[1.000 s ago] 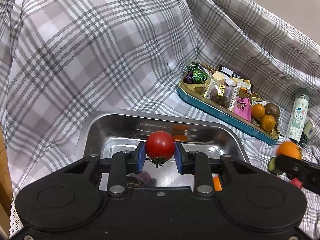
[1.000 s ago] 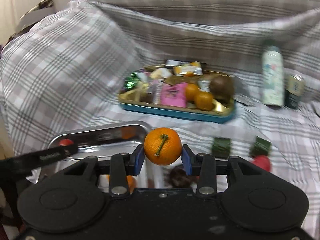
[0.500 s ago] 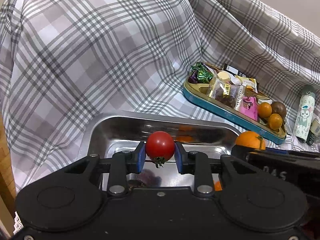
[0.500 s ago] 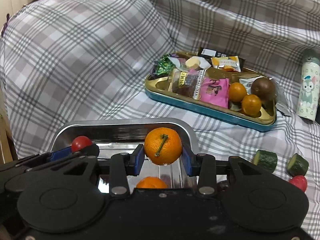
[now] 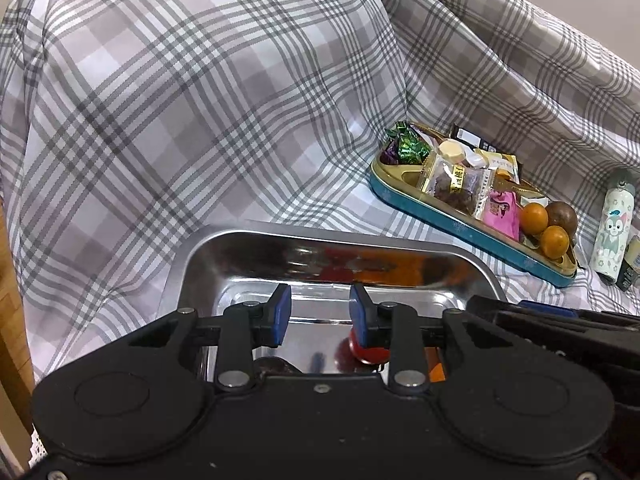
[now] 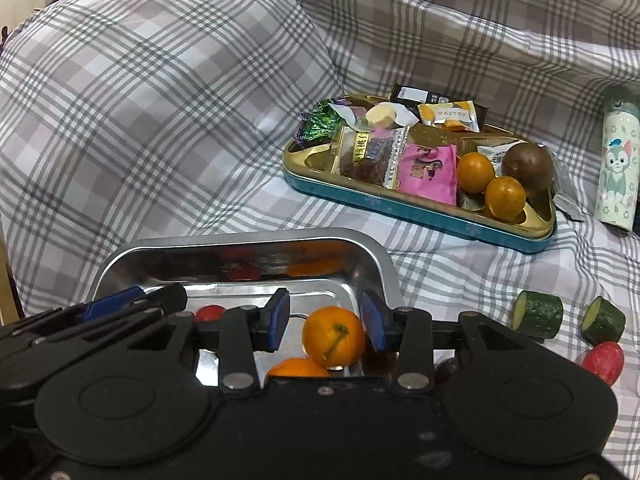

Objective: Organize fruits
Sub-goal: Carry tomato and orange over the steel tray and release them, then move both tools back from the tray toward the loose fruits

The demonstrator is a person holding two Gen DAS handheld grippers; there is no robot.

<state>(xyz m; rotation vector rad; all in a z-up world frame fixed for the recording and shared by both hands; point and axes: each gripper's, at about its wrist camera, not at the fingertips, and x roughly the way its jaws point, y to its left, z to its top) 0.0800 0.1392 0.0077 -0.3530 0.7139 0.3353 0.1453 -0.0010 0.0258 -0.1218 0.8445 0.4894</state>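
Left wrist view: the left hand-held gripper (image 5: 318, 314) is opening, empty, above the metal tray (image 5: 256, 240); its tomato (image 5: 370, 350) lies below. It should be lifted straight up.

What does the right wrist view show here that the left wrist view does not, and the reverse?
Only the right wrist view shows two cucumber pieces, a red fruit on the cloth, and the mandarin dropping free between the opening right gripper.

Only the left wrist view shows the opening left gripper head-on, nothing between its pads.

Both show the steel tray, tomato, snack tin and bottle.
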